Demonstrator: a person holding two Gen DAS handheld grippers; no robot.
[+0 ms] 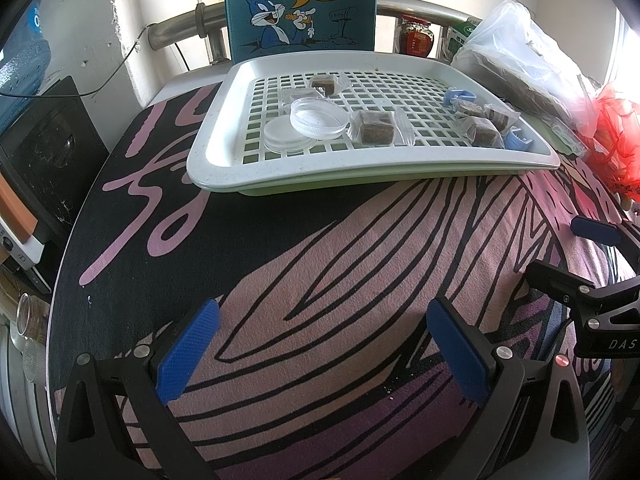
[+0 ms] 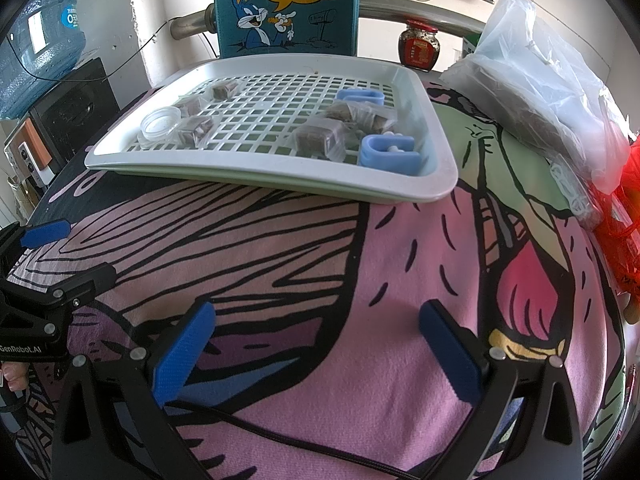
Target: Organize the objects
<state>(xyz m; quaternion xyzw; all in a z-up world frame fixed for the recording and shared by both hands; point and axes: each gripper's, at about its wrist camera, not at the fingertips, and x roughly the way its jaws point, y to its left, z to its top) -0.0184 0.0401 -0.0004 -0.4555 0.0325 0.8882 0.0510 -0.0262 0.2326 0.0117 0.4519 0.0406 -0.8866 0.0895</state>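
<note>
A white slotted tray (image 1: pixel 224 160) (image 2: pixel 436 178) lies at the far side of the patterned cloth. On it are several wrapped brown cubes (image 1: pixel 376 128) (image 2: pixel 318 138), a clear round container (image 1: pixel 318 117) (image 2: pixel 160 124) with its lid (image 1: pixel 286 136) beside it, and two blue clips (image 1: pixel 518 140) (image 2: pixel 390 152). My left gripper (image 1: pixel 320 352) hovers open over the cloth, well short of the tray, with nothing between its fingers. My right gripper (image 2: pixel 316 354) is open and empty too, low over the cloth. Each gripper shows at the edge of the other's view.
A teal cartoon board (image 1: pixel 302 4) stands behind the tray. A red-lidded jar (image 2: pixel 418 46), a clear plastic bag (image 2: pixel 536 76) and red netting (image 2: pixel 628 216) crowd the right side. A water jug (image 2: pixel 40 36) and black speaker (image 1: pixel 48 152) sit left. A black cable (image 2: pixel 280 436) crosses the cloth.
</note>
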